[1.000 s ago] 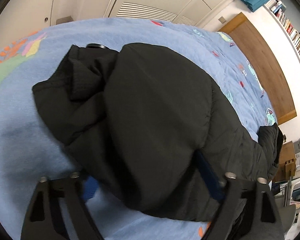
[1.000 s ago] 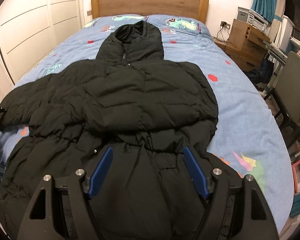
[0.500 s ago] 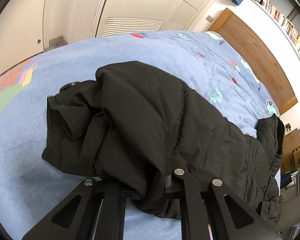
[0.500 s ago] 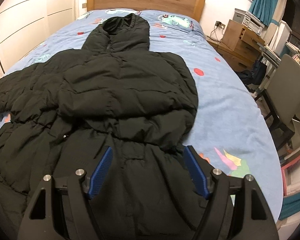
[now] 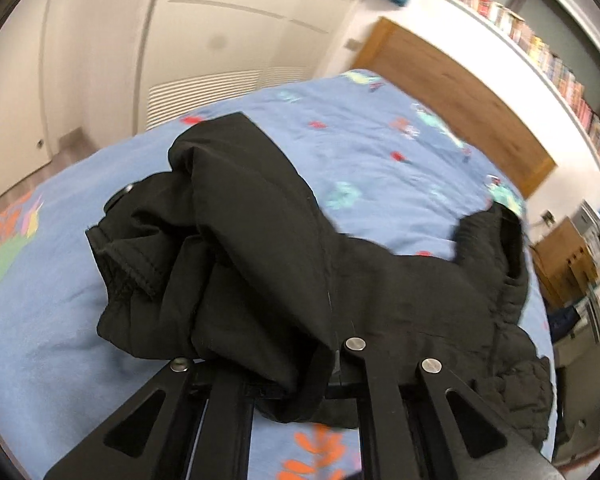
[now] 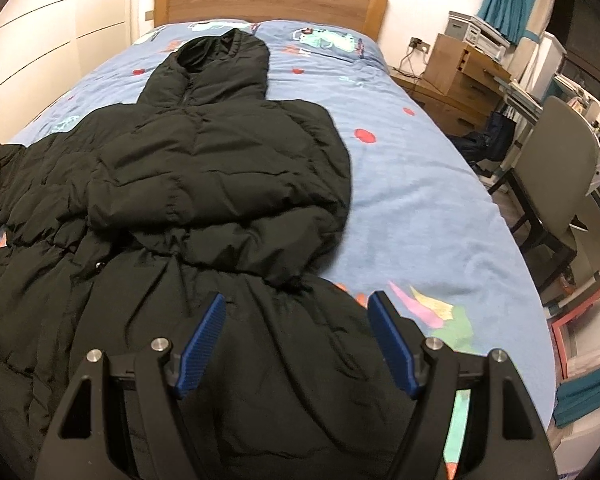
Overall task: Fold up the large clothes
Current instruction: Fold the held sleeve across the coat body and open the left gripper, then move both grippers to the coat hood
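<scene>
One black padded jacket (image 6: 204, 184) is spread face-up on the bed (image 6: 420, 208), hood toward the headboard. Since a second ago the left gripper (image 5: 300, 376) has been closed fully onto the left sleeve (image 5: 236, 248), and the cuff has been raised off the blue cover; the sleeve fold is judged to have begun. The right gripper (image 6: 296, 344) is held wide apart and empty above the hem. Two grippers and one garment are counted
</scene>
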{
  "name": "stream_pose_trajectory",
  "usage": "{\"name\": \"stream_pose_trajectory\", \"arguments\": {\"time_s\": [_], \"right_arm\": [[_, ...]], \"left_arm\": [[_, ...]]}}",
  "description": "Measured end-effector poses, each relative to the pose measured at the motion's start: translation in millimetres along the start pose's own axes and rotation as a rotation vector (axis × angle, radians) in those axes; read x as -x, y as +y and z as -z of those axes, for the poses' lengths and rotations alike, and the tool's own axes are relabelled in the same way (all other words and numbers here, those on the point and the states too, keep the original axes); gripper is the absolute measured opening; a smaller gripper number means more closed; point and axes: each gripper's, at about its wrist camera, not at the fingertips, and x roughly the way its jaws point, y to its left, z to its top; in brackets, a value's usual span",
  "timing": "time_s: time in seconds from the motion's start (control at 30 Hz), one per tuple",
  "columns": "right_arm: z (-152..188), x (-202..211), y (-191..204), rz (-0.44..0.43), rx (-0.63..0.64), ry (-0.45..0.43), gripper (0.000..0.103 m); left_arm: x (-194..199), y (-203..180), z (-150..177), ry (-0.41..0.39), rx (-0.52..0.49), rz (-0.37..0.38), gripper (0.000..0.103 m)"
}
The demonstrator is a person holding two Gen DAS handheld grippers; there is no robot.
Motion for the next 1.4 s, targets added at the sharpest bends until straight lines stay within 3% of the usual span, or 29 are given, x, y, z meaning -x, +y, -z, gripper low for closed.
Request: {"name": "stream_pose_trajectory", "arguments": {"time_s": [0.23,0.57,0.83,1.03,1.1,1.27,1.4], "right_arm": [[6.3,10.1,-28.0,0.018,-0.045,-0.018,0.073],[16.0,14.2,-69.0,0.027,-0.108,-0.035,0.073],[27.5,5.7,-100.4,0.035,-0.168,-0.025,0.073],[34.2,0.4,-118.5,0.046,-0.199,-0.016,0.073],[35.7,-0.7,-123.0,0.046,-0.207,-0.012,0.073],[38.1,3.9,-130.1,0.051,-0.213,-0.016,0.073],[36.0,14.1,-129.7,0.048,-0.219,-0.032,0.073]], "left_arm": [[19.7,-84.8,13.4,-0.004,-0.155,0.098,0.008],[8.7,-202.9,61.1,0.073,-0.341,0.222,0.007],[-23.2,-270.6,109.0,0.171,-0.442,0.246,0.007],[-41.8,-302.6,147.3,0.232,-0.535,0.219,0.009],[-49.2,-307.7,160.2,0.256,-0.574,0.195,0.013],[-40.7,-313.3,182.7,0.279,-0.630,0.230,0.057],[-15.6,-313.2,186.9,0.262,-0.669,0.263,0.064]]}}
